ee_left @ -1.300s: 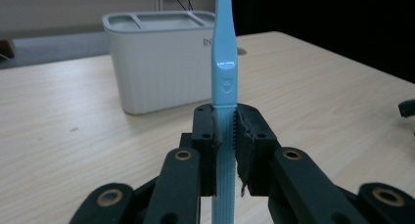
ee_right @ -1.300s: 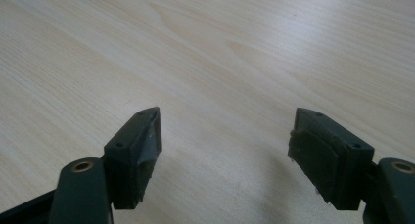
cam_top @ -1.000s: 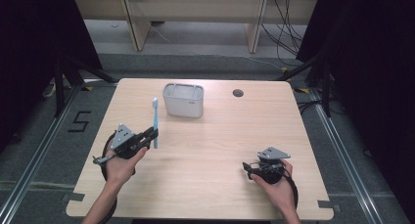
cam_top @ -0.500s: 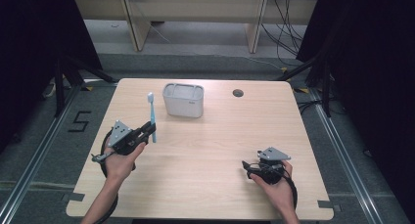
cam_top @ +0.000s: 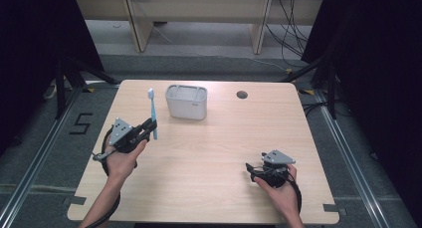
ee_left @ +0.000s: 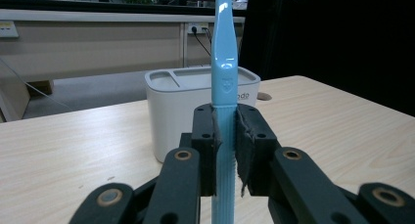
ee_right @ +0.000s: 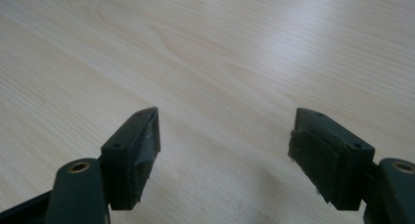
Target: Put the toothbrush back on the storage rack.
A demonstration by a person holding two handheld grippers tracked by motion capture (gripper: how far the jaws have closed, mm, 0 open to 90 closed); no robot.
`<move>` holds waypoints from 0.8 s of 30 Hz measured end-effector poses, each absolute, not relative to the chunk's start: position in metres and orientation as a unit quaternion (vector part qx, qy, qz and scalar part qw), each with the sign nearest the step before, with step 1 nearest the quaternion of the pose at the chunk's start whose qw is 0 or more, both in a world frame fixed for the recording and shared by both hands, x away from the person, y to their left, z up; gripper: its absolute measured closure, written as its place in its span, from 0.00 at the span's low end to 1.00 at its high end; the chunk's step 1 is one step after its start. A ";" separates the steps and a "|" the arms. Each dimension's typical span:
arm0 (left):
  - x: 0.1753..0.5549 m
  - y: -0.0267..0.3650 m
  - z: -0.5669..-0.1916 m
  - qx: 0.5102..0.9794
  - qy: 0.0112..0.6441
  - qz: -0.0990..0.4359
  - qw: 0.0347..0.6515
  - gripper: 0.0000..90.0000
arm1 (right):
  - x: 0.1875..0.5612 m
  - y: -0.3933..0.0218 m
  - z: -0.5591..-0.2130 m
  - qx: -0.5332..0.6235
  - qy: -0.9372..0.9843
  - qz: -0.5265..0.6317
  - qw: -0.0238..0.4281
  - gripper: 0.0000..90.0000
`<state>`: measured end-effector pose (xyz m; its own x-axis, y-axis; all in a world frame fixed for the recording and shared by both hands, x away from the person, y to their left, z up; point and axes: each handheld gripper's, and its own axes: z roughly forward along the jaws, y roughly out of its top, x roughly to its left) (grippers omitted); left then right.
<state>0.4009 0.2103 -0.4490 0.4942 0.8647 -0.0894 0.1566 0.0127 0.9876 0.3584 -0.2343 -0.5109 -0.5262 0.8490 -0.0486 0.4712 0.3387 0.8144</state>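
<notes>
I see the toothbrush (cam_top: 152, 113), light blue, standing upright above the left part of the table (cam_top: 209, 188), its handle clamped low down between the jaws of my left gripper (cam_top: 148, 126). In the left gripper view the toothbrush (ee_left: 224, 87) rises straight up between the two pads (ee_left: 215, 150), which press on it from both sides, and its top runs out of the frame. Just behind it stands the holder (ee_left: 195, 111), a white box with compartments open at the top; from above, the holder (cam_top: 186, 102) sits near the table's far edge, just right of the toothbrush and apart from it. A small round hole (cam_top: 242, 94) lies in the tabletop further right. My right gripper (cam_top: 254, 172) rests low near the right front of the table, well apart from the rest. Its jaws stand spread wide over bare wood (ee_right: 205, 62), pinching nothing.
</notes>
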 end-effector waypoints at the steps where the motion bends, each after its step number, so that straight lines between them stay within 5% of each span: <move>1: 0.402 0.210 -0.448 0.634 0.402 0.302 0.588 0.87 | 0.359 -0.235 -0.511 0.421 0.782 0.390 0.244 0.31; 24: 0.432 0.204 -0.429 0.628 0.393 0.319 0.591 0.87 | 0.358 -0.233 -0.512 0.427 0.779 0.391 0.241 0.30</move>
